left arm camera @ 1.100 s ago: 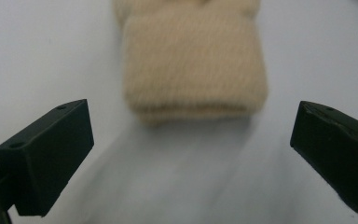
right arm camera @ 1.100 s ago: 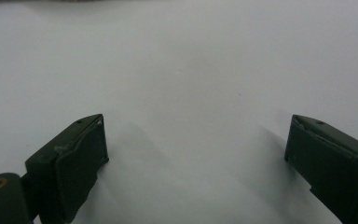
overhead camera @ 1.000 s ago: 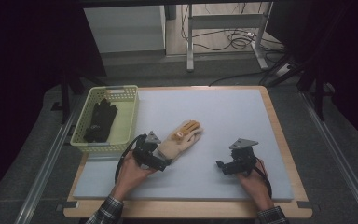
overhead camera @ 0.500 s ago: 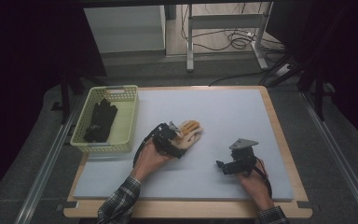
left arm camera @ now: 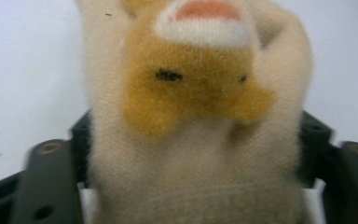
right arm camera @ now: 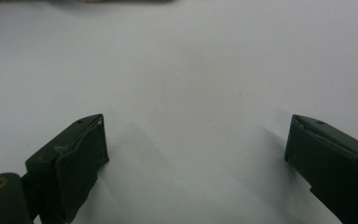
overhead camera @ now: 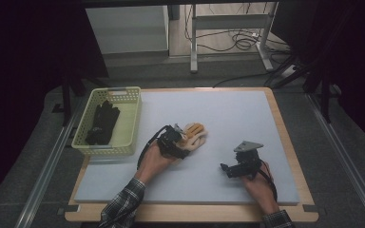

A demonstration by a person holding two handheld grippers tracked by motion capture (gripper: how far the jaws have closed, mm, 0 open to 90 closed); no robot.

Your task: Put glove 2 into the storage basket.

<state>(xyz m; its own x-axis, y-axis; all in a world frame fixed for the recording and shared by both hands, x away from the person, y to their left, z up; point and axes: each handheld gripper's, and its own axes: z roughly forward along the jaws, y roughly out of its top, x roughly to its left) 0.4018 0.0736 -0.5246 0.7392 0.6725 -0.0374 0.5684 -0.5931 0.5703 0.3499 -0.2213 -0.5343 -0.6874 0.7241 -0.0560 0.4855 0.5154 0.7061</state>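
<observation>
Fleecy cream-and-tan glove (overhead camera: 193, 135) lies right of the basket (overhead camera: 132, 124) on the worktop (overhead camera: 228, 114), its cuff between my left tongs (overhead camera: 179, 144), long axis running away from them. I can't tell whether they have clenched it, as its far fingertips are cut off in the left gripper view; my right tongs (overhead camera: 224, 168) gape empty, farther off.

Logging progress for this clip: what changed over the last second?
The left gripper moved forward along the cream-and-orange plush glove, and its jaws now flank the cuff. Whether they grip it is unclear. The right gripper stayed open on the mat; the black gloves stayed in the basket.
</observation>
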